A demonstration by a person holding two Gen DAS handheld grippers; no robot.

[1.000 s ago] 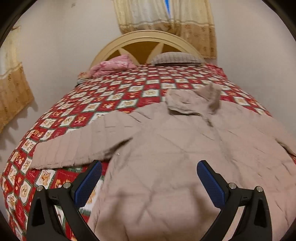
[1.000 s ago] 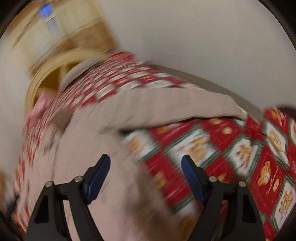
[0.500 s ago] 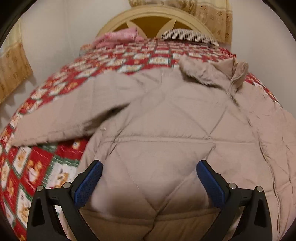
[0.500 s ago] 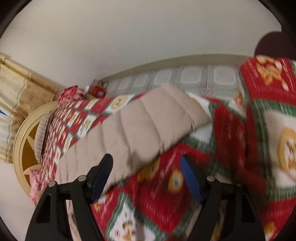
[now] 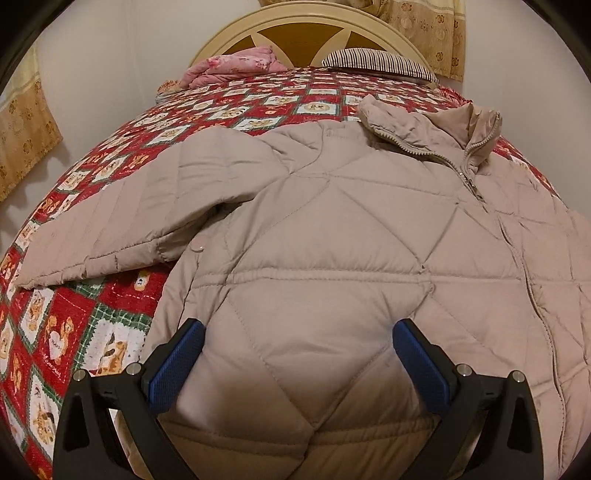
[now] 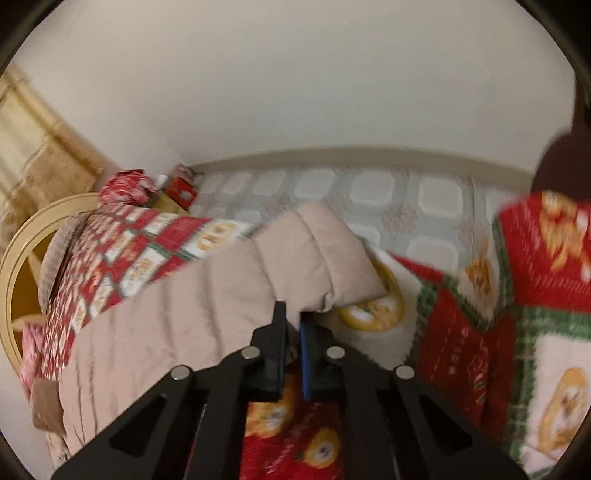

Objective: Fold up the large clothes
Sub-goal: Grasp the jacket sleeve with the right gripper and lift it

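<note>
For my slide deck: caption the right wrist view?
Right gripper shut on the beige jacket's sleeve cuff, over the red patterned bedspread.

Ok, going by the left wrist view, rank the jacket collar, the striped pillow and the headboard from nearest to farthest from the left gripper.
From the left gripper:
1. Jacket collar, upper right, on the jacket.
2. Striped pillow, at the bed's head, right of centre.
3. Headboard, behind the pillow, against the wall.

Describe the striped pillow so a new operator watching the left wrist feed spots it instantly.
Start at the cream arched headboard at the bed's far end. Two soft things lie at its foot on the red patchwork bedspread: a pink floral bundle to the left and the striped pillow to the right. Only the pillow is flat, with fine dark and pale stripes.
</note>
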